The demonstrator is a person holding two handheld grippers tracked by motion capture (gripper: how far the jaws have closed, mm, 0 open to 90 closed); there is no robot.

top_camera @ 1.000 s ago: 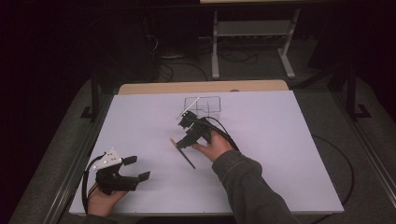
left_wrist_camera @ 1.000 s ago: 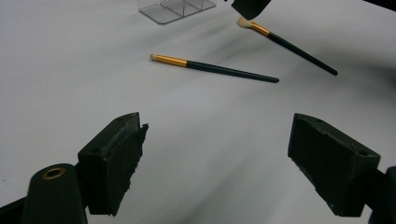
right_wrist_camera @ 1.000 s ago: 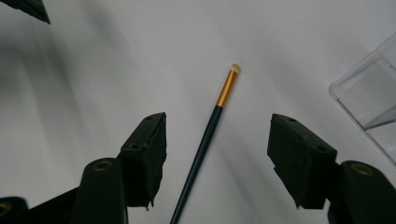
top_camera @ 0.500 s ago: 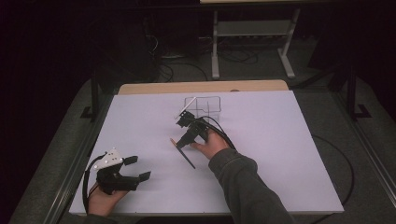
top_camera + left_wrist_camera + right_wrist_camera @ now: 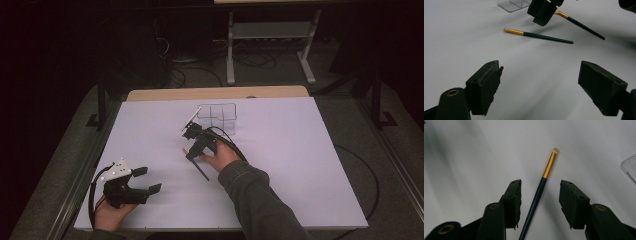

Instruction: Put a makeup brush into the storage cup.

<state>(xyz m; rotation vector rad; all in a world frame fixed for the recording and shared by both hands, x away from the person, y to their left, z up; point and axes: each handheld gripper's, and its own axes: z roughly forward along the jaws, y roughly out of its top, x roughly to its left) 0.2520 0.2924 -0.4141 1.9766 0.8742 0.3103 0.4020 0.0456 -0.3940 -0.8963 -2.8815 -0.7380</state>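
Lying flat, brush (image 5: 541,187), bristle tip toward clear organizer (image 5: 630,167)

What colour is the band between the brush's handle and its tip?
Gold, on the brush; right gripper view shows it best.

Two makeup brushes (image 5: 538,36) (image 5: 581,25), one clear divided organizer (image 5: 217,113), two grippers (image 5: 142,181) (image 5: 192,145)

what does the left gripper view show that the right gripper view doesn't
Left gripper view: a second brush lying free, and the right gripper seen from outside. Right gripper view: its jaws, which have just been closing, astride the first brush, pads not yet touching. Shared: that brush, the clear box and the white table.
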